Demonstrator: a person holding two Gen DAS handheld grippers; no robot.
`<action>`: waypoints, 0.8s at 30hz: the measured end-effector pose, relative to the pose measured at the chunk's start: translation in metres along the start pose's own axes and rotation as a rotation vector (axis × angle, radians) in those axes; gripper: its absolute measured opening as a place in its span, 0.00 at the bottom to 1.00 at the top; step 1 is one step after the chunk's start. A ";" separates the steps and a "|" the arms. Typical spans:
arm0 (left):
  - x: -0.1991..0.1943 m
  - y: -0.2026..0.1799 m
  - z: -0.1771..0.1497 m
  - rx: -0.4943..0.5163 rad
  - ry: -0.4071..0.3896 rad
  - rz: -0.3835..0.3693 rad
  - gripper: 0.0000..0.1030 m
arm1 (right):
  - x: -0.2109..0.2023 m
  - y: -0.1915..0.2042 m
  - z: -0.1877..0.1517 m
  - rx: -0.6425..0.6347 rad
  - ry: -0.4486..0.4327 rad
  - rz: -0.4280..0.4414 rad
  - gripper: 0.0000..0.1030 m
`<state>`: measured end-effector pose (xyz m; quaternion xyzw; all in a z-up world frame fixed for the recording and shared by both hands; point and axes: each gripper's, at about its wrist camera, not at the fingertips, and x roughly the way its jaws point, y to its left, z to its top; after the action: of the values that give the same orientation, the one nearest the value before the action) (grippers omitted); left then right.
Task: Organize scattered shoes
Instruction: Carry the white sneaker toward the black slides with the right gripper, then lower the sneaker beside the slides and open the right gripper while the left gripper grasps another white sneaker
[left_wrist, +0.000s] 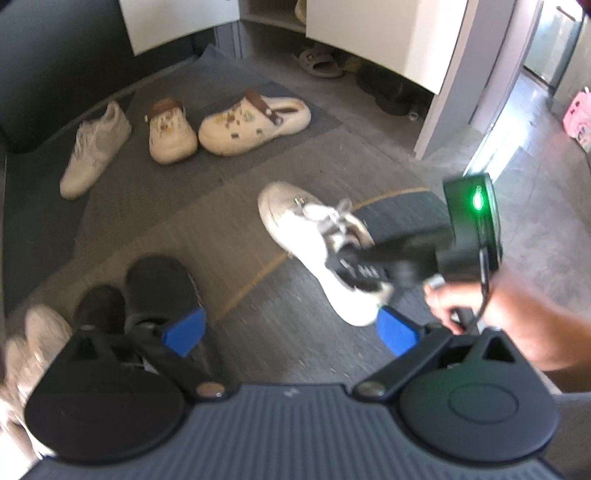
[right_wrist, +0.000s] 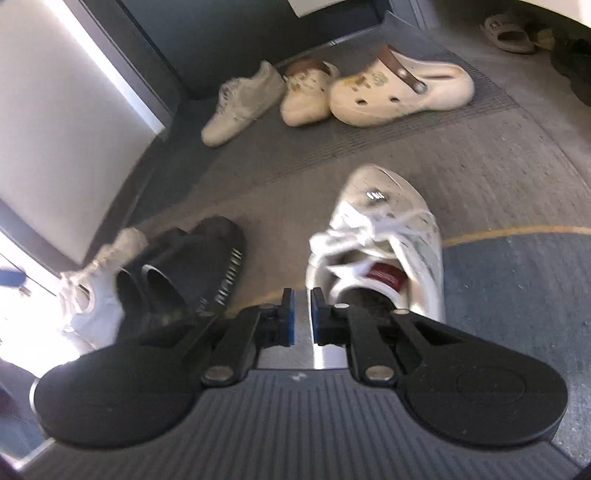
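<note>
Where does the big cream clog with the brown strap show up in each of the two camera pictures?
Left wrist view: the big cream clog lies upper centre on the mat, toe pointing left, touching its smaller-looking partner clog.
Right wrist view: the same clog lies upper right, toe again to the left.
Shared landmark: the white laced sneaker in mid-floor, nearer the cameras than the clog.

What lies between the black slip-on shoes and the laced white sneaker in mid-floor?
Only bare grey ribbed mat separates the black slip-on shoes from the laced white sneaker; both wrist views show this.
</note>
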<state>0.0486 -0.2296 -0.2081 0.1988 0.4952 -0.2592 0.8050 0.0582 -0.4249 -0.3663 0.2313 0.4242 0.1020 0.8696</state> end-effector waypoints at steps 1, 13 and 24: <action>-0.003 0.004 0.006 0.013 0.010 0.008 0.98 | -0.006 -0.004 -0.002 0.016 -0.019 0.009 0.13; 0.030 0.083 -0.002 0.277 -0.058 0.018 1.00 | 0.004 0.015 -0.007 -0.058 -0.030 -0.117 0.20; 0.154 0.230 0.025 0.283 -0.135 0.339 1.00 | 0.034 0.035 -0.017 -0.125 0.066 -0.225 0.52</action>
<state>0.2649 -0.0971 -0.3216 0.3726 0.3583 -0.1997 0.8324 0.0668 -0.3763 -0.3819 0.1242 0.4686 0.0377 0.8738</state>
